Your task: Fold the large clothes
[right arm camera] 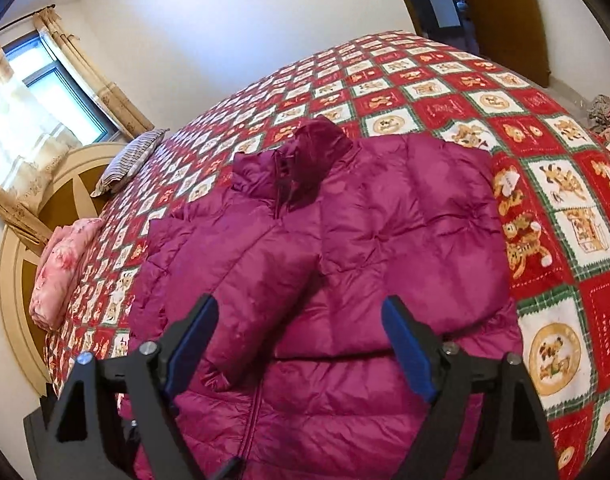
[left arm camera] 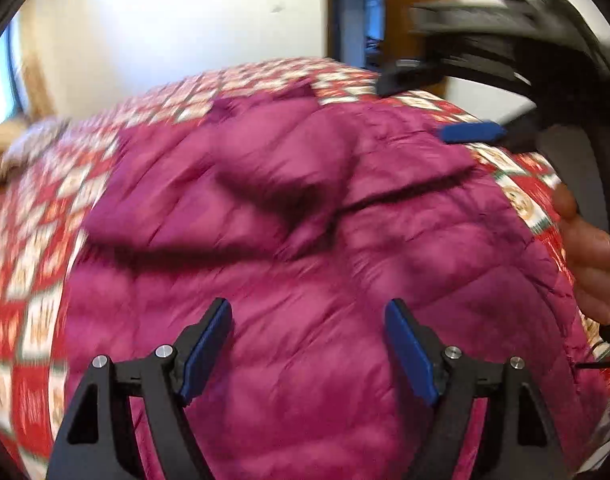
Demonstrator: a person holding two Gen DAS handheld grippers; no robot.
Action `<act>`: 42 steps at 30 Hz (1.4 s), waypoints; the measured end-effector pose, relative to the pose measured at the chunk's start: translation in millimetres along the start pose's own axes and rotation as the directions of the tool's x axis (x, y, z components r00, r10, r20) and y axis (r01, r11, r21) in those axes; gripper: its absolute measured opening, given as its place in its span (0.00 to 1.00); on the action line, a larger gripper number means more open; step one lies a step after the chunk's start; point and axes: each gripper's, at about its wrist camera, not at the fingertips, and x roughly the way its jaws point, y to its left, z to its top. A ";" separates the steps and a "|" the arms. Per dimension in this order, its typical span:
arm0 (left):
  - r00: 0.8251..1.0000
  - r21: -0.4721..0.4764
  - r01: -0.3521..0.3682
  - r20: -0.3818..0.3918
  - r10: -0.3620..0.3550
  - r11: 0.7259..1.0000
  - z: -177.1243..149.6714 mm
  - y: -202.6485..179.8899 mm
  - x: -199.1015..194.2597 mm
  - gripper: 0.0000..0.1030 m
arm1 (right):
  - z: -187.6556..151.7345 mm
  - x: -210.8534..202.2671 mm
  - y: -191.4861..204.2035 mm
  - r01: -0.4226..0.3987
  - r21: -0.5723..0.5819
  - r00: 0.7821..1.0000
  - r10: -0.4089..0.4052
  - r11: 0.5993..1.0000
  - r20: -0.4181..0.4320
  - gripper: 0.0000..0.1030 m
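Observation:
A magenta quilted puffer jacket (right arm camera: pixel 345 248) lies front-up on the bed, hood at the far end, both sleeves folded across its chest. It also fills the blurred left wrist view (left arm camera: pixel 305 240). My right gripper (right arm camera: pixel 301 344) is open and empty, hovering above the jacket's lower front near the zipper. My left gripper (left arm camera: pixel 309 344) is open and empty, just above the jacket's body. The right gripper also shows in the left wrist view (left arm camera: pixel 437 104), at the upper right over the jacket's far edge, jaws apart.
The bed carries a red, white and green patchwork quilt (right arm camera: pixel 465 92). A striped pillow (right arm camera: pixel 129 160) and a folded pink blanket (right arm camera: pixel 61 272) lie at the head end. A window with curtains (right arm camera: pixel 45 92) is at the left, a brown door (right arm camera: pixel 501 12) at the far right.

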 end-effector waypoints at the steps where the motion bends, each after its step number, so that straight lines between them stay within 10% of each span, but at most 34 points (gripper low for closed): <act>1: 1.000 -0.044 -0.002 -0.004 0.002 0.999 -2.5 13.5 -4.3 0.77 | -2.3 -0.4 2.8 -0.011 0.010 1.000 0.011 1.000 -0.001 0.85; 7: 0.988 -0.272 -0.148 0.006 0.155 0.951 -4.9 92.9 -30.2 0.77 | -5.5 4.6 48.6 -0.042 -0.070 0.999 0.044 0.997 0.018 1.00; 12: 0.973 -0.311 -0.216 0.012 0.231 0.925 3.0 111.6 -43.9 0.77 | -11.1 50.0 110.0 0.102 -0.323 0.993 -0.113 0.941 -0.015 1.00; 16: 0.970 -0.282 -0.230 0.015 0.244 0.932 5.5 112.6 -44.7 0.77 | -24.8 72.3 114.0 0.234 -0.494 0.966 -0.259 0.838 0.019 0.73; 30: 0.965 -0.245 -0.230 0.068 0.254 0.942 63.8 107.2 -30.2 0.77 | -3.0 -61.1 -31.3 0.418 -0.049 0.896 -0.403 0.907 0.188 0.85; 36: 0.963 -0.228 -0.232 0.081 0.256 0.946 97.9 88.8 -22.5 0.77 | 18.6 -31.6 -21.5 0.317 -0.039 0.946 -0.313 0.948 0.082 0.86; 38: 0.964 -0.227 -0.229 0.081 0.253 0.946 102.4 85.4 -17.9 0.77 | 12.0 -5.6 -17.8 0.306 -0.096 0.952 -0.307 0.947 0.013 0.76; 40: 0.964 -0.237 -0.230 0.075 0.254 0.944 106.7 83.5 -10.0 0.77 | 5.0 23.1 -14.6 0.292 -0.133 0.951 -0.302 0.947 -0.062 0.42; 42: 0.965 -0.255 -0.233 0.059 0.256 0.938 114.5 83.9 0.7 0.77 | 1.0 40.4 -10.4 0.260 -0.140 0.956 -0.275 0.955 -0.098 0.40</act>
